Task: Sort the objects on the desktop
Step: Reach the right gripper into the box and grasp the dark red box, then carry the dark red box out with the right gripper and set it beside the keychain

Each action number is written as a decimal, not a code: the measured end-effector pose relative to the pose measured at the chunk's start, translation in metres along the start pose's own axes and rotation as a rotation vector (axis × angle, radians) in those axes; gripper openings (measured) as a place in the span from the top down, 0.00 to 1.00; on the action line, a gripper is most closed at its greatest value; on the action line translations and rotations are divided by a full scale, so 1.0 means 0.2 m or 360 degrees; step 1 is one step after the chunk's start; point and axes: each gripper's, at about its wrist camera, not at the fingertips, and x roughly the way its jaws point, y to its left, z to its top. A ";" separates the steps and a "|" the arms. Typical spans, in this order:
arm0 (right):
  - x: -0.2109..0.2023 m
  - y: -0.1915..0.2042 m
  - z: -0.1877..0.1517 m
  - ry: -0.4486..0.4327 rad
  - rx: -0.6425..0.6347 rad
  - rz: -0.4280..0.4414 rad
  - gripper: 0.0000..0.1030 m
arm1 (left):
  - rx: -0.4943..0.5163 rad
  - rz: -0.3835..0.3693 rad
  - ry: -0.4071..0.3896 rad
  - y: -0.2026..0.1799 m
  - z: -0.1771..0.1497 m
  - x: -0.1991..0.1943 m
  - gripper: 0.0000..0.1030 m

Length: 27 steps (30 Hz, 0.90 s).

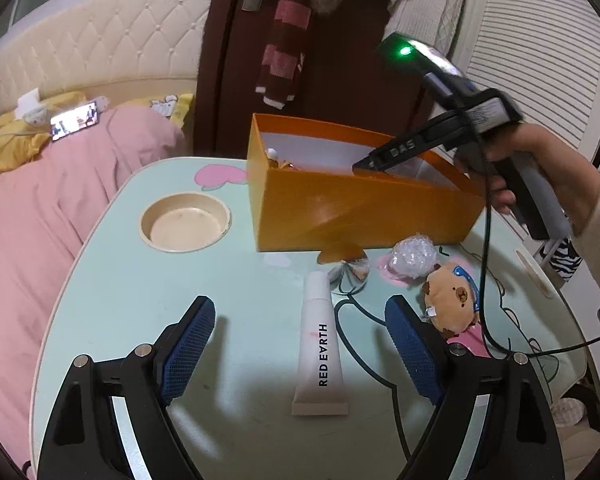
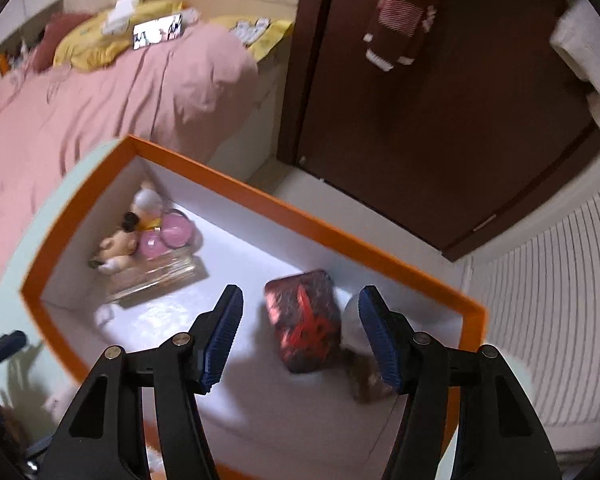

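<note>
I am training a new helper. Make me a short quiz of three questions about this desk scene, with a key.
1. True or false: the left gripper grips the white tube.
2. What colour is the box?
3. Beside the bubble wrap ball lies: A a plush toy; B a spoon; C a book.

Key: 1 false, the tube lies between open jaws; 2 orange; 3 A.

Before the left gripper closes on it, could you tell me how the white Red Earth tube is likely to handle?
The white tube looks like soft plastic, so it would probably dent under the pads. It lies flat with a wide crimped end, so it should slide rather than roll. Its smooth skin may slip between the open left gripper's pads.
</note>
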 end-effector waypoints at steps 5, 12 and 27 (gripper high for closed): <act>0.08 0.09 0.05 0.0174 -0.0277 -0.0044 0.51 | -0.0021 -0.0013 0.0016 0.01 0.00 0.00 0.16; 0.12 0.08 0.07 0.0327 -0.0218 0.0224 0.60 | -0.0049 -0.0017 0.0027 0.03 0.00 0.01 0.16; -0.52 -0.18 -0.30 -0.0194 0.0257 0.0434 0.60 | -0.0062 -0.0015 -0.0007 0.03 0.00 0.01 0.16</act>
